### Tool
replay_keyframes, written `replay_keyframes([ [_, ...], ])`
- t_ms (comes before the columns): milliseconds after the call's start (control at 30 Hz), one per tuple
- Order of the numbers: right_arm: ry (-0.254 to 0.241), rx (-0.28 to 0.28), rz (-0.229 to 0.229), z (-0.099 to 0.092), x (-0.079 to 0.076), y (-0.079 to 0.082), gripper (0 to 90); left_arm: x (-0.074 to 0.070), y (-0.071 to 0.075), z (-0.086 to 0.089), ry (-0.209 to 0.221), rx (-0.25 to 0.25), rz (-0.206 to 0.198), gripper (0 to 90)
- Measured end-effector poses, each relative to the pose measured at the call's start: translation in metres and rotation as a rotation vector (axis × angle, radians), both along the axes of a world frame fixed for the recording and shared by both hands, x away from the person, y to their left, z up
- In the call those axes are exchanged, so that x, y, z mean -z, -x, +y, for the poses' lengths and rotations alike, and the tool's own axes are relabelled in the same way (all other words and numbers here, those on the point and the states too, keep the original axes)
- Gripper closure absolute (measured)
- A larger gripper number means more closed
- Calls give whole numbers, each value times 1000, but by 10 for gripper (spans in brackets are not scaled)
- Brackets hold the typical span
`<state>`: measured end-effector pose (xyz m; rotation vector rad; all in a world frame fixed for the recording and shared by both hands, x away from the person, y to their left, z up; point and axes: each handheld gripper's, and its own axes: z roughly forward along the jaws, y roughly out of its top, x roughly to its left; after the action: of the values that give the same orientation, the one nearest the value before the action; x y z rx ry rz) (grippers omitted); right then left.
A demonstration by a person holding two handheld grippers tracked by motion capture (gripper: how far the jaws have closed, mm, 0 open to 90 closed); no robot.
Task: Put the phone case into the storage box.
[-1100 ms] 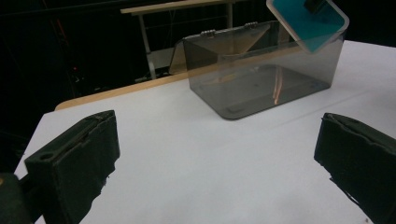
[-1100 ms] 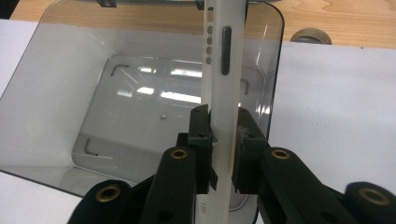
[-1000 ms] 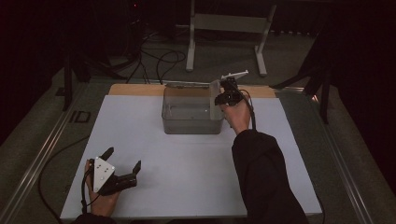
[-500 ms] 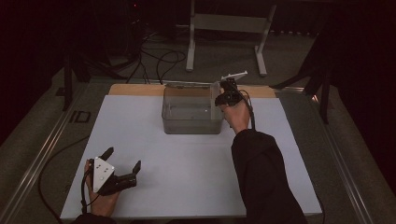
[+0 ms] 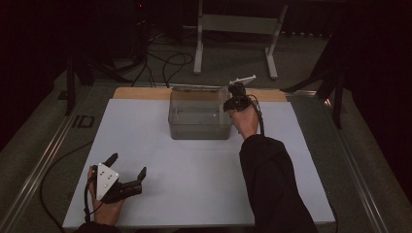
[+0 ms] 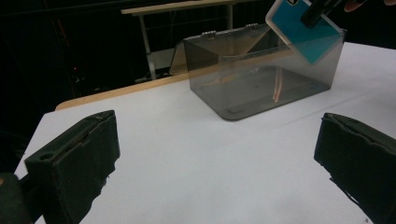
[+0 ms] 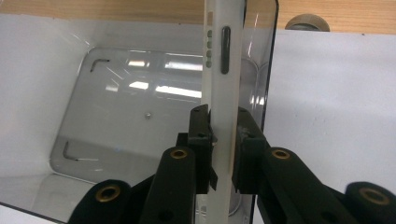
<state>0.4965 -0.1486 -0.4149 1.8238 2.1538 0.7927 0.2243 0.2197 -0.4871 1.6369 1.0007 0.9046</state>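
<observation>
The right gripper (image 7: 223, 140) has its jaws clamped on the edge of a phone (image 7: 224, 70) with a blue back, holding it tilted over the right end of a clear plastic box (image 5: 199, 119) at the far side of the white table (image 5: 194, 170). The left gripper (image 5: 127, 167) rests near the table's front left corner, well apart from the box, jaws wide apart with nothing between them.
</observation>
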Motion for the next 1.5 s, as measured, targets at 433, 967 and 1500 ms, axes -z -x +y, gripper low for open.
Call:
replay_keyframes([
  [433, 5, 7, 17, -1, 11, -2, 799, 0, 0, 0, 0, -1, 1, 8],
  [967, 1, 15, 37, 2, 17, -4, 799, 0, 0, 0, 0, -1, 1, 8],
  [1500, 12, 31, 54, 5, 23, -6, 800, 0, 0, 0, 3, -3, -1, 8],
])
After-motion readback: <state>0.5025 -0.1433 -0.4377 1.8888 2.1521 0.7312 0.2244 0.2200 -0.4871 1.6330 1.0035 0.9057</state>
